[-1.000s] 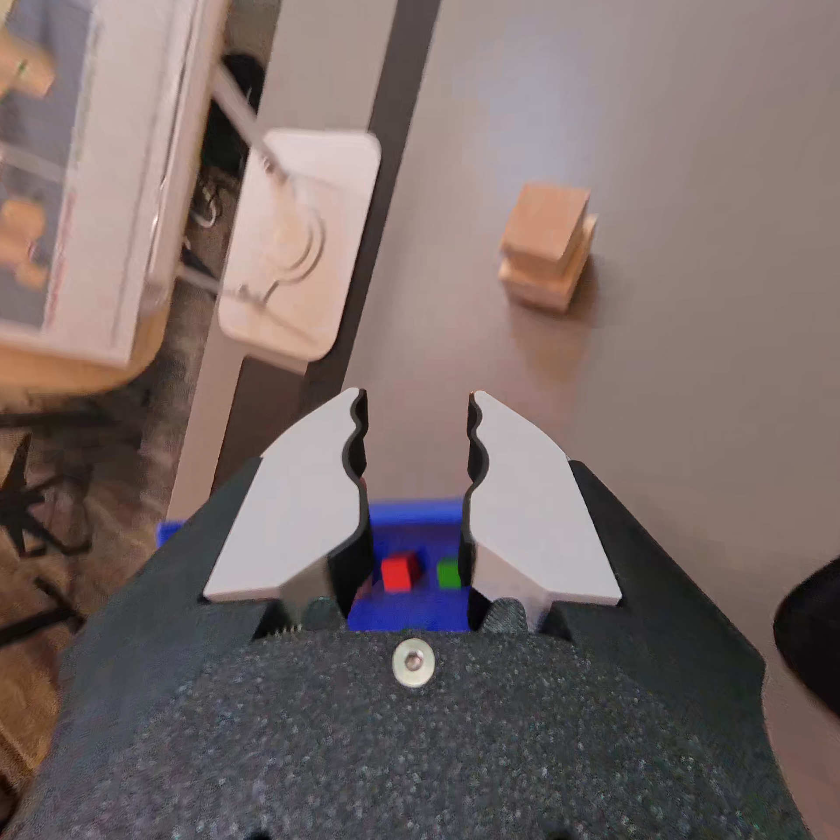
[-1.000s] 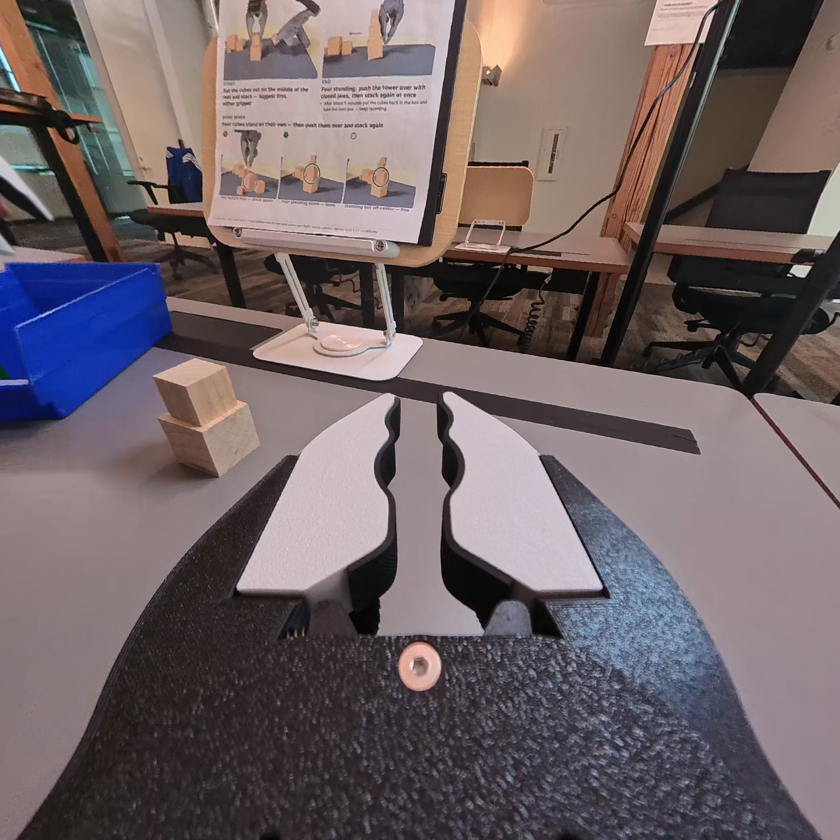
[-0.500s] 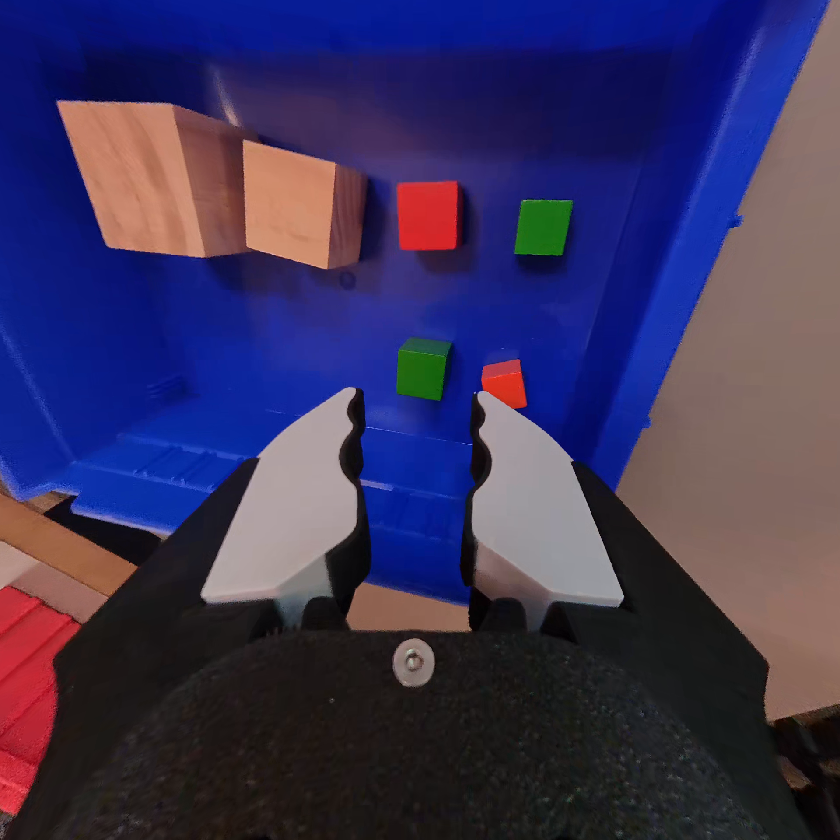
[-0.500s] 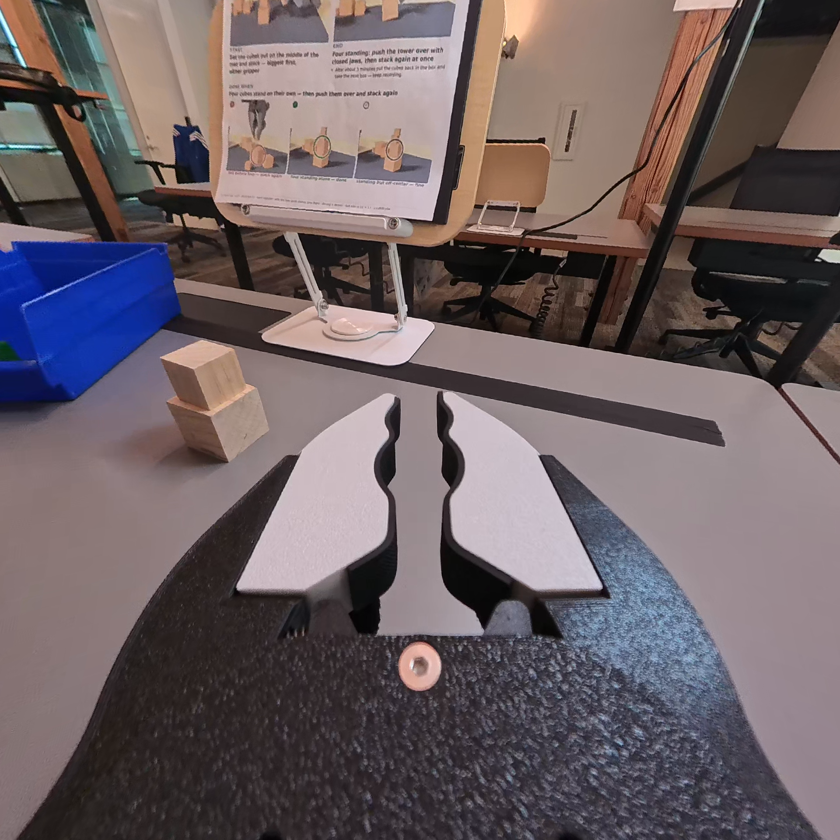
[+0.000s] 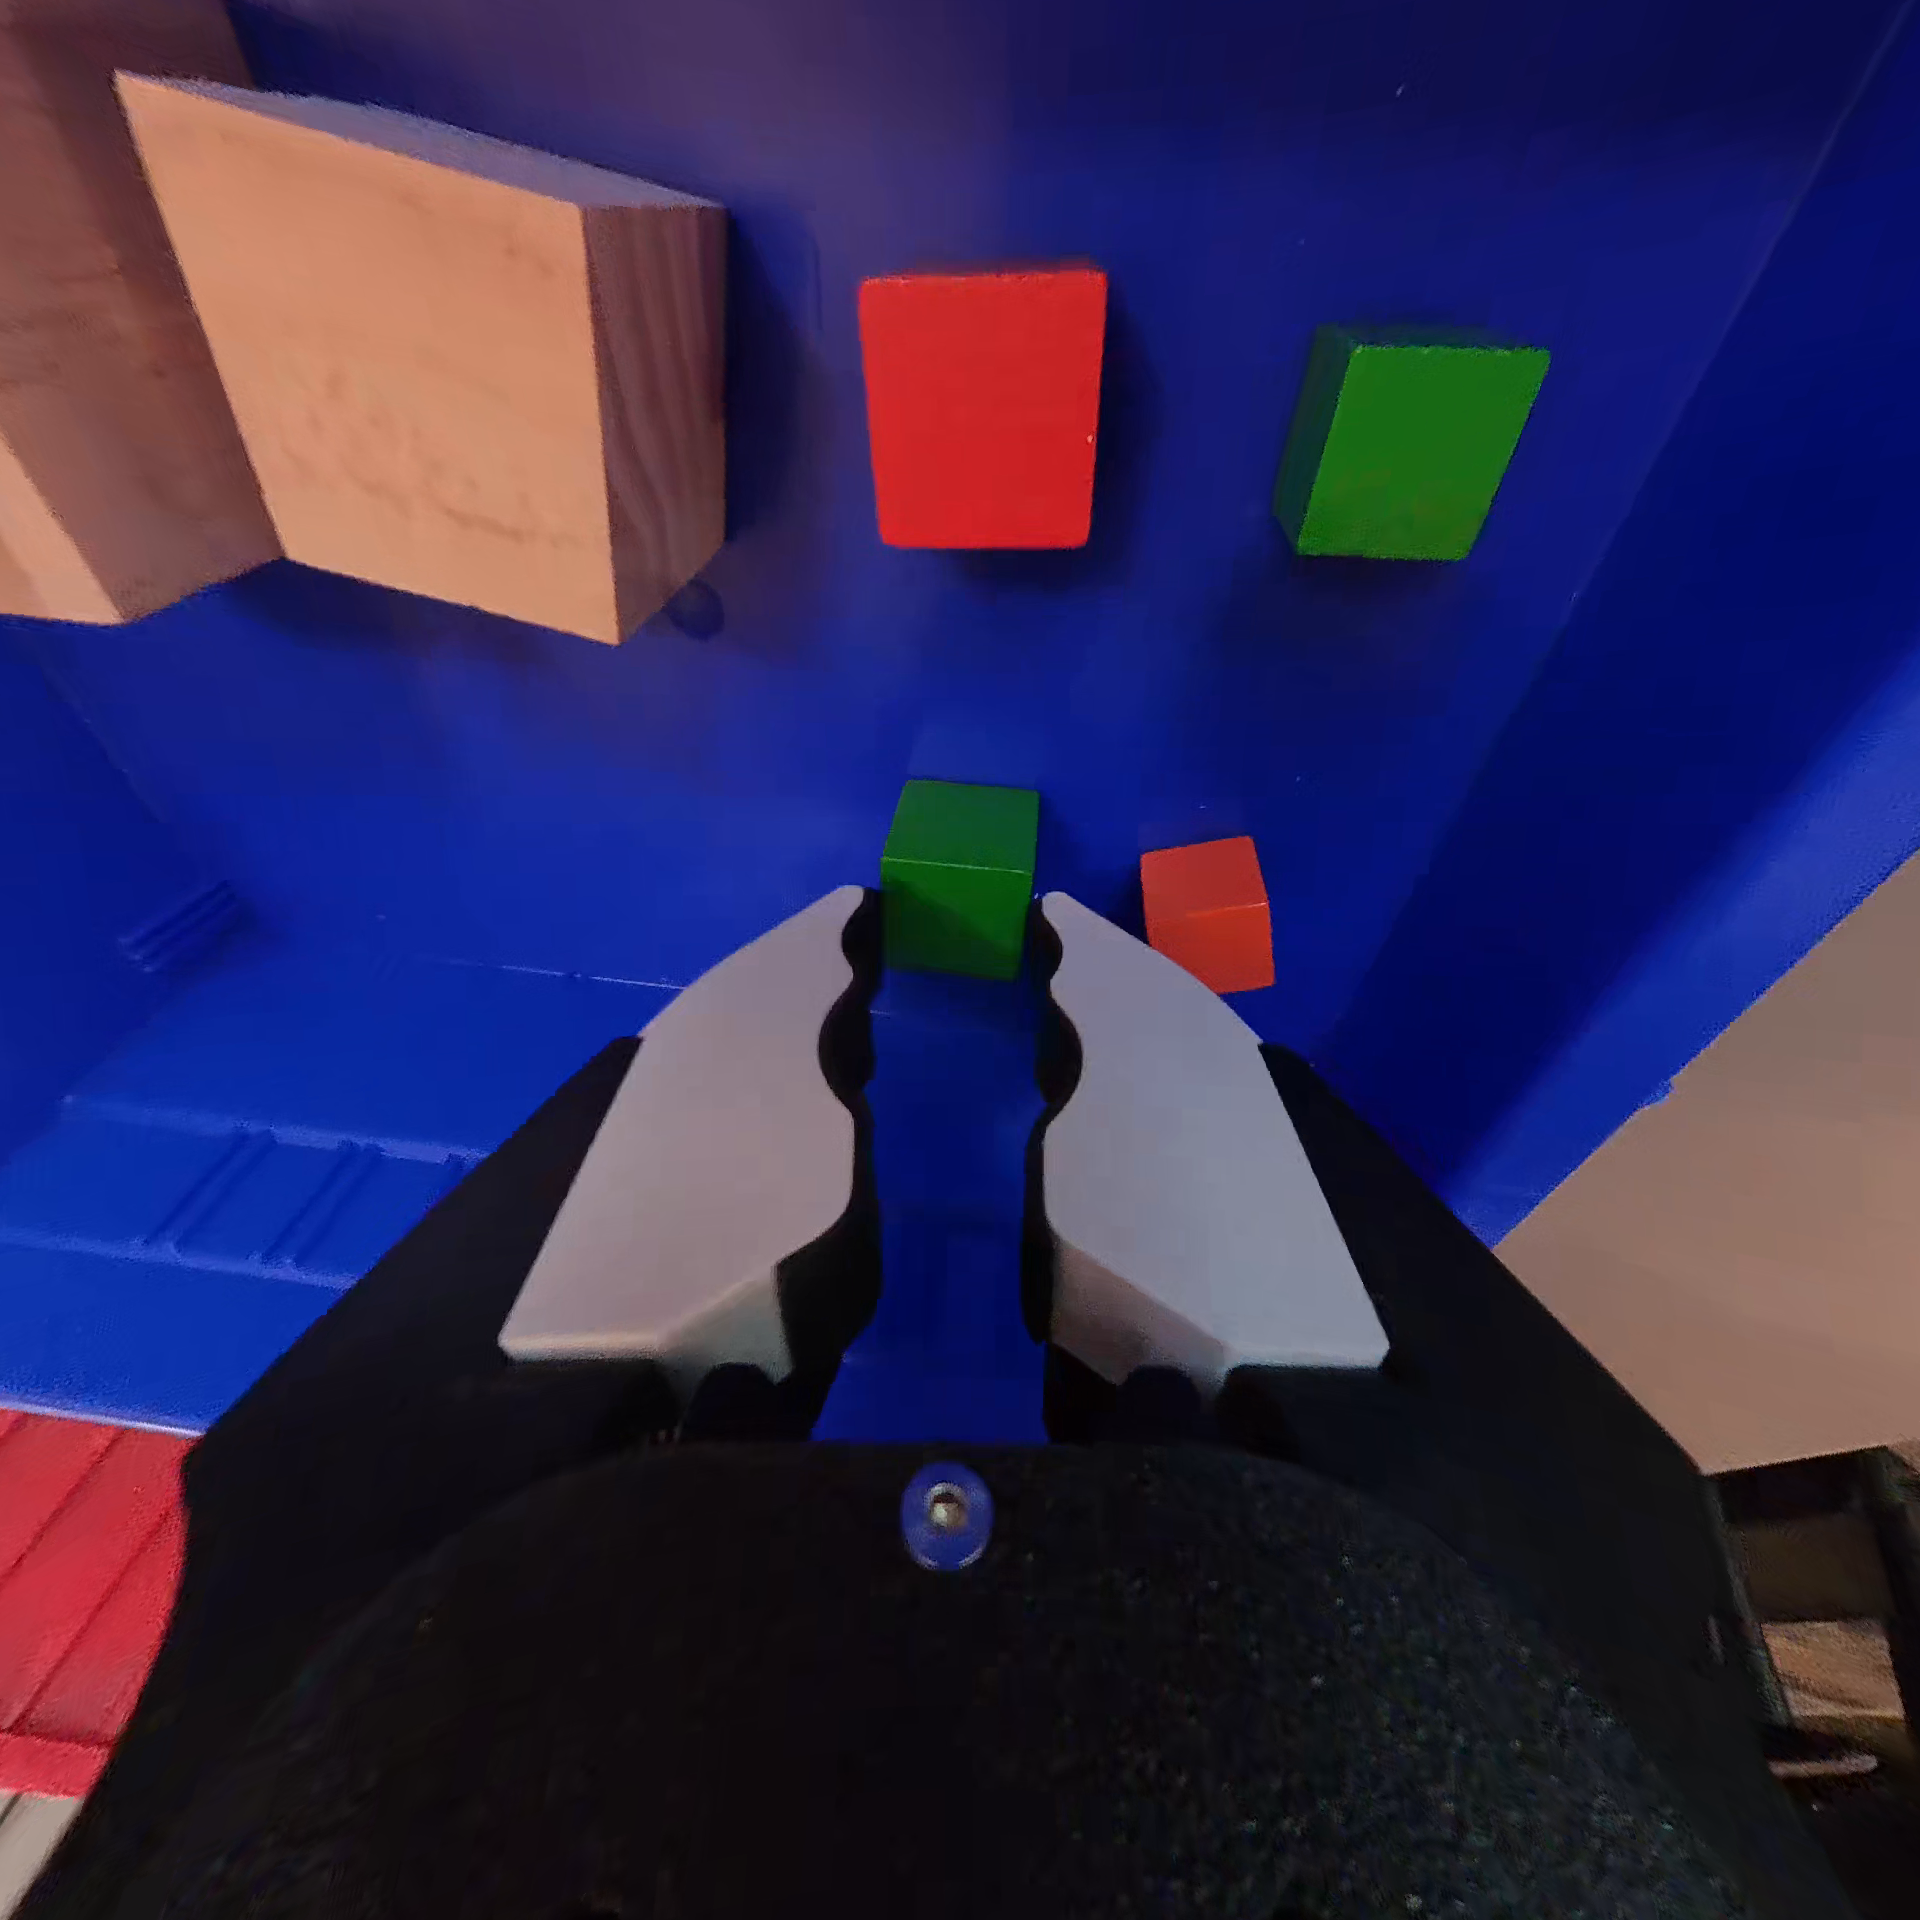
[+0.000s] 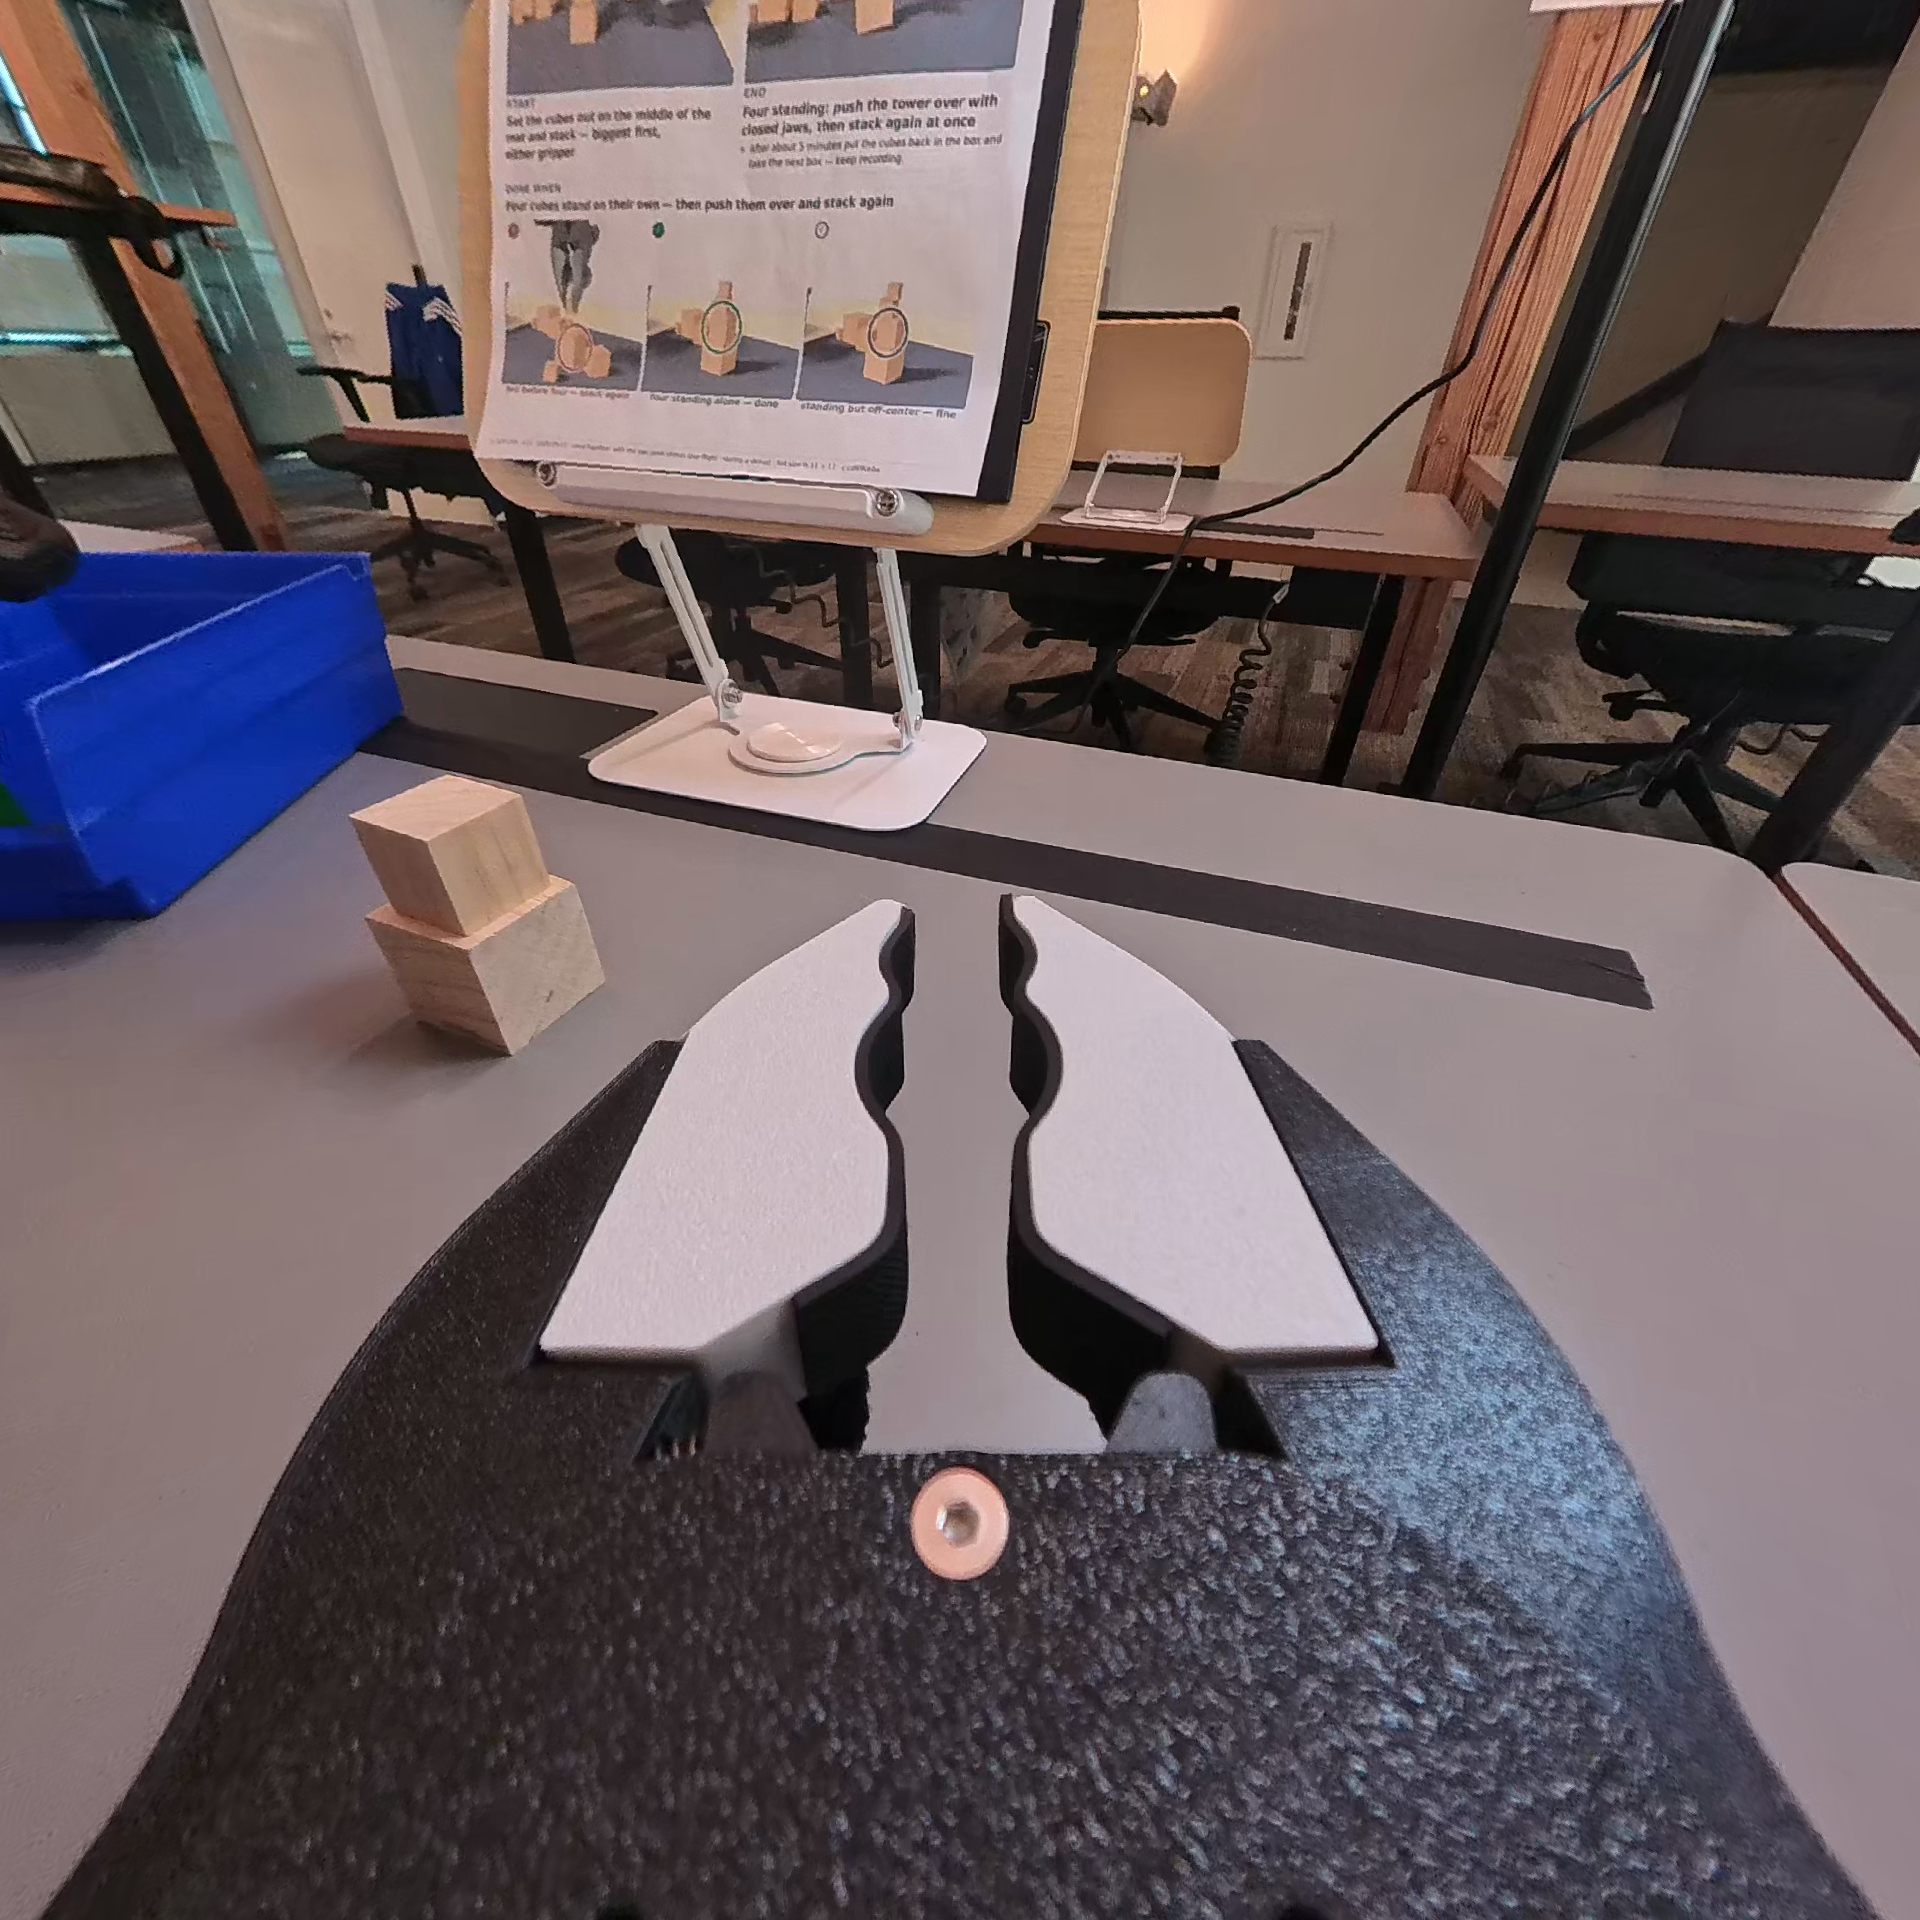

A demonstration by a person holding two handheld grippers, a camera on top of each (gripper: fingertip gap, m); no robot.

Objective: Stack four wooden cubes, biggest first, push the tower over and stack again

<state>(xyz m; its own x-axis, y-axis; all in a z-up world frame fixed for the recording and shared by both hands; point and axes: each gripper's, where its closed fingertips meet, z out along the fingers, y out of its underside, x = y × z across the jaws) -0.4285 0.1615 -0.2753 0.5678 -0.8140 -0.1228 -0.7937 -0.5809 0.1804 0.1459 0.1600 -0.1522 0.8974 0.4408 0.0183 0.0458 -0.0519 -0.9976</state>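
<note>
In the left wrist view my left gripper (image 5: 956, 914) reaches down into a blue bin (image 5: 416, 935). Its two pads press on the sides of a small green cube (image 5: 961, 862) that rests on the bin floor. A small red cube (image 5: 1205, 914) lies just right of it. Farther in lie a larger red cube (image 5: 982, 410), a larger green cube (image 5: 1408, 447) and two big wooden cubes (image 5: 416, 353). In the right wrist view two wooden cubes stand stacked on the grey table, the smaller (image 6: 452, 852) on the larger (image 6: 494, 966). My right gripper (image 6: 956, 914) hovers right of the stack, its fingers narrowly apart with nothing between them.
The blue bin (image 6: 208, 717) stands at the table's left edge, behind the stack. A white stand (image 6: 790, 758) carrying an instruction sheet is at the back, and a black strip (image 6: 1247, 914) runs across the table. A red object (image 5: 62, 1590) lies below the bin. Left tips to right tips: about 60 cm.
My left gripper swung from over the table into the bin, moved down onto the small green cube and narrowed its fingers onto it. The right gripper drifted only slightly.
</note>
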